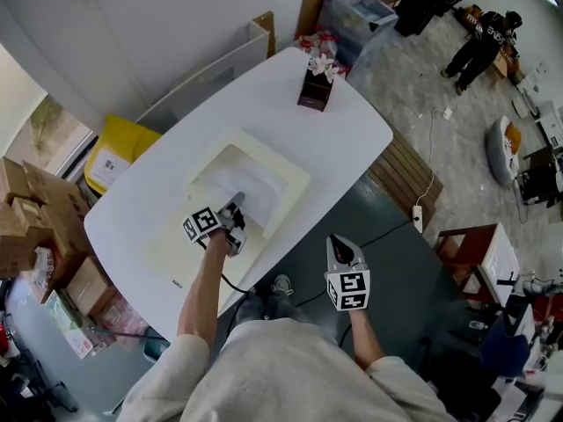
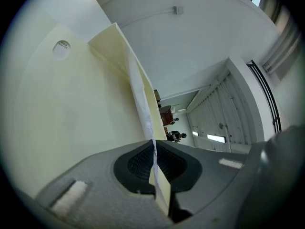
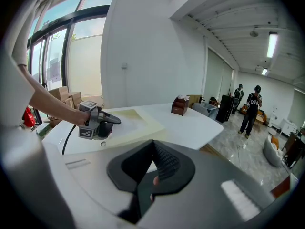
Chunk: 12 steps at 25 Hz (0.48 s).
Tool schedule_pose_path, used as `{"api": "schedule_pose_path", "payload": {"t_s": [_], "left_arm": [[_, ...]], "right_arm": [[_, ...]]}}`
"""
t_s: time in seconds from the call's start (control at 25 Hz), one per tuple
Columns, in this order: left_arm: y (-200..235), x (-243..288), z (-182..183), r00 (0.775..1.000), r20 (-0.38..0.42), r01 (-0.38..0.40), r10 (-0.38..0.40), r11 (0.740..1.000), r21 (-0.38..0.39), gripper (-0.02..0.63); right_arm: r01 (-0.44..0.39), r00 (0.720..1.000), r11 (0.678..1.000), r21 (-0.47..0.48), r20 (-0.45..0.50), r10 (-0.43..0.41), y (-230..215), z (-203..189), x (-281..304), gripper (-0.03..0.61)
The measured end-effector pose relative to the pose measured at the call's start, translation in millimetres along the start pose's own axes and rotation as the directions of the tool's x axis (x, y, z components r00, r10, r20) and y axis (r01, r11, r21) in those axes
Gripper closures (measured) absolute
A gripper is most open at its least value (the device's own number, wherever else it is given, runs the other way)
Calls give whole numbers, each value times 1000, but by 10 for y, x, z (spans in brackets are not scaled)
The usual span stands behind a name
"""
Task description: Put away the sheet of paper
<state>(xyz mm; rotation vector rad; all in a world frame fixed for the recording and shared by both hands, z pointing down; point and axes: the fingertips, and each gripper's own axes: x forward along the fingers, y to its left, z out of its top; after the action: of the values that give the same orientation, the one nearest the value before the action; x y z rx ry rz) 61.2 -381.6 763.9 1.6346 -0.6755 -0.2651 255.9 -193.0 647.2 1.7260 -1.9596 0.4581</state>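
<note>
One white desk (image 1: 352, 139) carries one cream folder (image 1: 295, 176), and one sheet of paper (image 1: 255, 187) lies in it. It looks light, limp and easily creased, so the near edge is the place to hold. My left tool (image 1: 234, 206) is clamped there on sheet and folder layer together. My right tool (image 1: 339, 241) hangs closed and empty.

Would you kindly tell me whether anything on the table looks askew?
The white sheet of paper lies rumpled and crooked on the cream folder, one edge pinched with a folder flap in the left gripper.
</note>
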Motion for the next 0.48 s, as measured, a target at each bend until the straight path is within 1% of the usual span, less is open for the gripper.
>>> {"api": "schedule_pose_path", "payload": {"t_s": [0.04, 0.08, 0.12, 0.2, 0.24, 0.28, 0.36, 0.44, 0.48], "left_arm": [[7, -13, 3, 1000, 3, -4, 4, 1000, 9, 601], [14, -23, 4, 1000, 5, -9, 9, 1000, 19, 571], [17, -27, -1, 1000, 3, -11, 11, 1000, 27, 523], [9, -23, -23, 1000, -7, -15, 15, 999, 42, 402], [2, -23, -35, 1000, -13, -20, 21, 998, 55, 372], [-3, -27, -48, 999, -20, -30, 32, 997, 78, 349], [-4, -48, -85, 997, -44, -62, 69, 987, 146, 323], [-1, -74, -136, 990, -80, -96, 118, 965, 244, 316], [-1, -81, -169, 984, -103, -109, 146, 947, 304, 307]], "right_arm": [[0, 1000, 1000, 0, 1, 0, -3, -3, -3, 577], [-1, 1000, 1000, 0, 1, 1, -3, -5, -5, 577], [-2, 1000, 1000, -1, 2, 2, -3, -8, -7, 577], [-5, 1000, 1000, -2, 1, 5, 1, -15, -7, 577], [-7, 1000, 1000, -2, 1, 7, 5, -17, -5, 577], [-9, 1000, 1000, -3, 2, 9, 12, -15, -4, 577], [-13, 1000, 1000, -5, 4, 13, 31, -10, -9, 577], [-16, 1000, 1000, -7, 8, 16, 49, 7, -14, 577], [-17, 1000, 1000, -8, 11, 17, 55, 20, -15, 577]]}}
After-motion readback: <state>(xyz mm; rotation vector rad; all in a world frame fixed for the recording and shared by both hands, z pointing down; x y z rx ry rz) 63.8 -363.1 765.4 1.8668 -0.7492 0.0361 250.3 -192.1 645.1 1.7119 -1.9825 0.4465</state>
